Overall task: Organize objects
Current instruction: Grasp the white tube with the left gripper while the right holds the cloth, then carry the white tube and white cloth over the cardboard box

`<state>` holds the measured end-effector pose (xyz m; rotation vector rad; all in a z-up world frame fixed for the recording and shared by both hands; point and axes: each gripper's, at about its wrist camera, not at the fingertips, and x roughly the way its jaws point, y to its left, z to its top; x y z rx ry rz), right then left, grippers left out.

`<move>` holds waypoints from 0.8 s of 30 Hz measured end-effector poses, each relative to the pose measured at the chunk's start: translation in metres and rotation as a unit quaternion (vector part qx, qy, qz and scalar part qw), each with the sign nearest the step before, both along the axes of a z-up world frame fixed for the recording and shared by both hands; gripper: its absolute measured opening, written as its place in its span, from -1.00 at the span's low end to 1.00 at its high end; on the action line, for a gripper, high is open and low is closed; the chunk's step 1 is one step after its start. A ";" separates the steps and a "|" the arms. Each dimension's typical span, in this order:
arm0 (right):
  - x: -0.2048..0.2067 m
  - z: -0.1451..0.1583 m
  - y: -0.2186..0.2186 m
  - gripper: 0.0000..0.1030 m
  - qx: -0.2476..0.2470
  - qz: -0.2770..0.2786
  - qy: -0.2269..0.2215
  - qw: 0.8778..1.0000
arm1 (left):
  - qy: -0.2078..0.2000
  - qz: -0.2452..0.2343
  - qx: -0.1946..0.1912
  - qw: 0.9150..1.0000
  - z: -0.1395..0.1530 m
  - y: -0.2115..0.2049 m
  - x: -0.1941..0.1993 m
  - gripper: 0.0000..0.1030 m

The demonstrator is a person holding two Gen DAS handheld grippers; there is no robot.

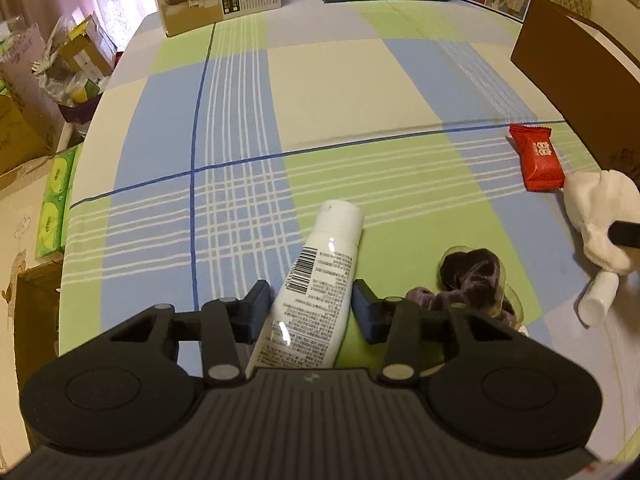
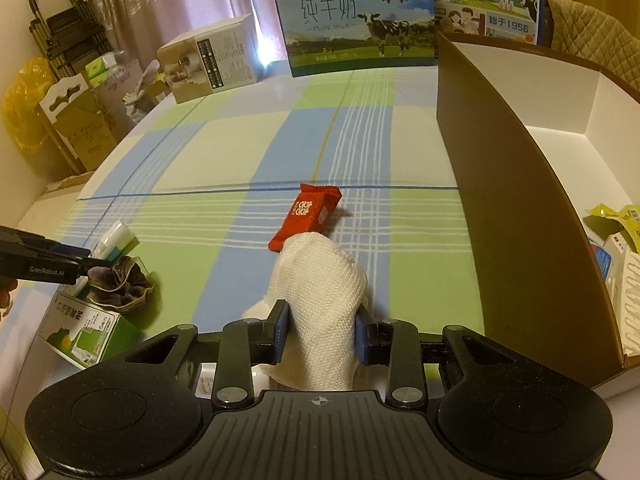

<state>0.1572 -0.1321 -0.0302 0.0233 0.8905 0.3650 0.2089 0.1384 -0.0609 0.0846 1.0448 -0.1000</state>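
The left gripper (image 1: pixel 310 308) has its jaws pinched on a white tube (image 1: pixel 310 292), one pad against each side of the printed body. The tube's long axis runs away from the camera with a slight lean to the right, its rounded cap end pointing out over the checked tabletop (image 1: pixel 352 80) and its barcode side facing up. Just right of it lies a dark purple scrunchie (image 1: pixel 472 276), resting on a green carton (image 2: pixel 86 334) (the right wrist view shows this more clearly). The right gripper (image 2: pixel 320 332) has its jaws closed on a white knitted cloth (image 2: pixel 320 300), which bulges up and forward between the pads, its bunched end pointing toward a red snack packet (image 2: pixel 310 216). That packet lies flat on the tabletop, its long axis slanting from near left to far right. An open brown box (image 2: pixel 508 184) with a white interior stands just right of the cloth, with a few packages already inside. Milk cartons (image 2: pixel 360 20) stand along the far edge.
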 end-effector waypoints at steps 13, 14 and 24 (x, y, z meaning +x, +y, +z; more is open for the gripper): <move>0.002 0.002 0.001 -0.43 -0.005 0.005 -0.004 1.000 | 0.008 0.070 0.009 0.997 0.007 0.025 -0.018 -0.36; 0.002 0.003 0.002 -0.45 -0.005 0.005 -0.006 1.000 | 0.007 0.074 0.008 0.997 0.008 0.026 -0.020 -0.36; 0.001 0.015 -0.001 -0.56 -0.006 0.007 -0.028 1.000 | -0.025 0.092 -0.005 0.995 0.035 0.027 -0.038 -0.36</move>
